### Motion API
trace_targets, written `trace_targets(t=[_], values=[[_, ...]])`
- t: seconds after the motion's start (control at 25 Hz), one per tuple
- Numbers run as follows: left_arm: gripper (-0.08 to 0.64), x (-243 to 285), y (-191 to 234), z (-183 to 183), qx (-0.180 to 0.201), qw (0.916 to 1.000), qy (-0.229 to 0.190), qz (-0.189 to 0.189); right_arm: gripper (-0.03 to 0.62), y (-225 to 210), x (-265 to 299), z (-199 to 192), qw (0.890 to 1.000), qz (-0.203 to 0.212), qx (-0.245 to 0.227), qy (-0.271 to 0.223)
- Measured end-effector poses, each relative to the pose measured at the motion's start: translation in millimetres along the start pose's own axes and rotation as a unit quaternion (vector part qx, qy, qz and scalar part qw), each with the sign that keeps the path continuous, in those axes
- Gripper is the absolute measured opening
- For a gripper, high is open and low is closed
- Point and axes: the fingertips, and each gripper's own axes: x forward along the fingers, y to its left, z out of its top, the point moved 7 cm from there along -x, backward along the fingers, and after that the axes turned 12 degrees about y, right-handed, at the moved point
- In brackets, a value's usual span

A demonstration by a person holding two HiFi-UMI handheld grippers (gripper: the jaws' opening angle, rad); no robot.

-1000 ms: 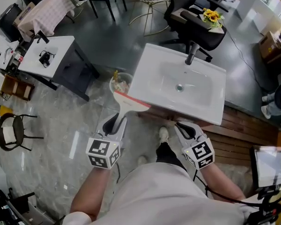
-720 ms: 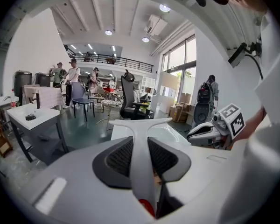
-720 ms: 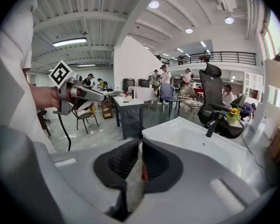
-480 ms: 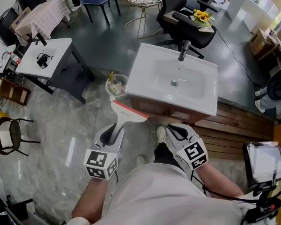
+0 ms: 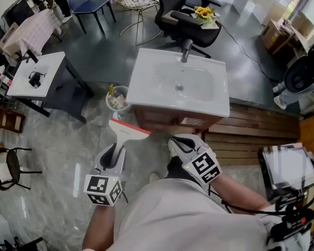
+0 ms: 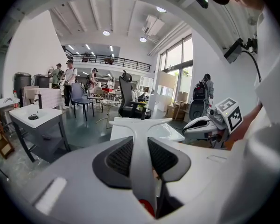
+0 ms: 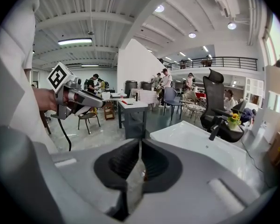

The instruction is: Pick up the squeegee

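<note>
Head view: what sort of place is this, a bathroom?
Probably not: it looks like a large open workshop or lab hall. The washbasin stands free among an office chair and a work table, and a railed balcony runs overhead.

Your shirt (image 5: 183, 218): pale off-white, short sleeves.

Your left gripper (image 5: 115, 151) and right gripper (image 5: 181, 143): light grey moulded shells, with black ribbed pads (image 6: 119, 157) on the inner faces.

Each has a marker cube at its rear, toward 6 o'clock in the head view. The left cube (image 5: 100, 189) and right cube (image 5: 204, 167) are white with black square codes.

A black cable (image 5: 246, 209) leaves your right gripper toward 4 o'clock.
</note>
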Motion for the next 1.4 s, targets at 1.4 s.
trace_targets(t=[1.4], values=[[0.106, 11, -12, -4, 0.008, 0.9999, 0.008, -0.006, 0.015, -5, -9, -12, 1.000, -0.012, -0.004, 0.008]])
